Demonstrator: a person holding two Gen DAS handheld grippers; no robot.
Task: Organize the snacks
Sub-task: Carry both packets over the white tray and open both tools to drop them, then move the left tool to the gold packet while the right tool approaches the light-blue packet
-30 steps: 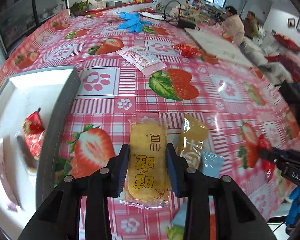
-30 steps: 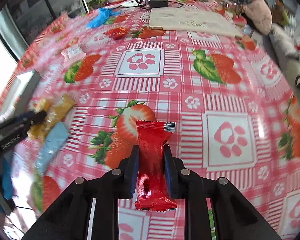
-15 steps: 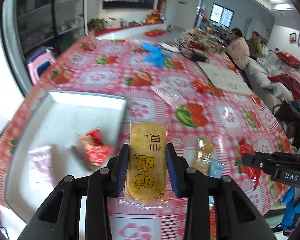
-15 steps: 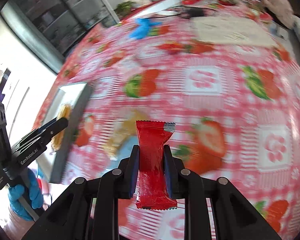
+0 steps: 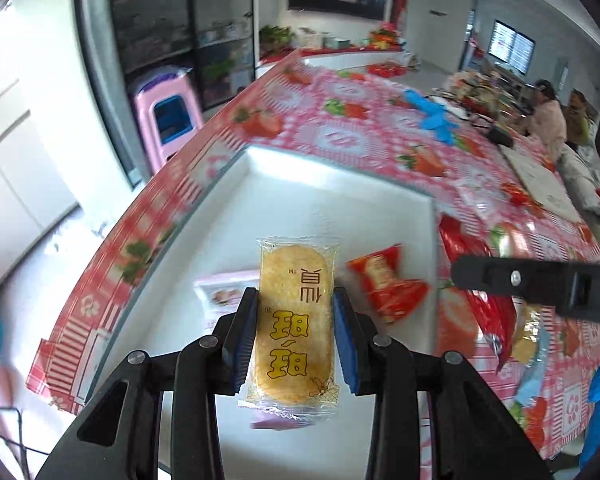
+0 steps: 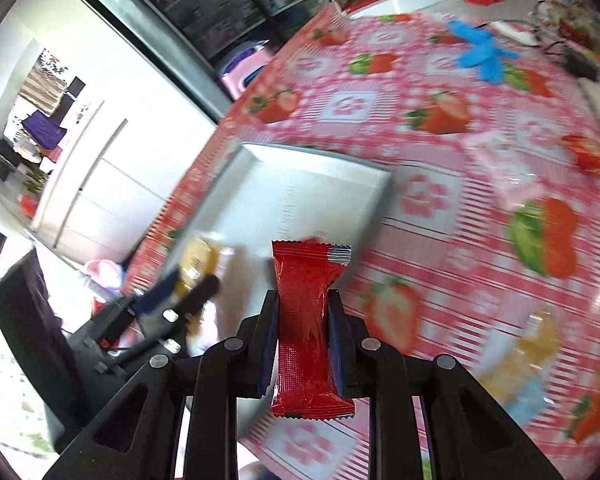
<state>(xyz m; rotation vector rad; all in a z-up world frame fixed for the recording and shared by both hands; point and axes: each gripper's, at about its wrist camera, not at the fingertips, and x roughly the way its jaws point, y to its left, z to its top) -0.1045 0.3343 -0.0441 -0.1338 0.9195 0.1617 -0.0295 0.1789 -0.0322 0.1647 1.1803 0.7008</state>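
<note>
snacks: two lie in the white tray (image 5: 324, 184), a pink packet (image 5: 224, 292) and a red one (image 5: 384, 284); three more, blurred, seem to lie on the strawberry cloth (image 6: 460, 208) at right. shelves and a pink stool (image 5: 164, 120) stand behind. left gripper (image 5: 296, 336) pinches a rice cracker (image 5: 294, 320) over the tray; right gripper (image 6: 303, 340) pinches a red bar (image 6: 306, 328) by its edge.

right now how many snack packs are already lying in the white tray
2 visible: a red pack near the white tray's right wall, and a pink-white pack partly hidden behind the left claw and its rice cracker. More may be hidden.
</note>
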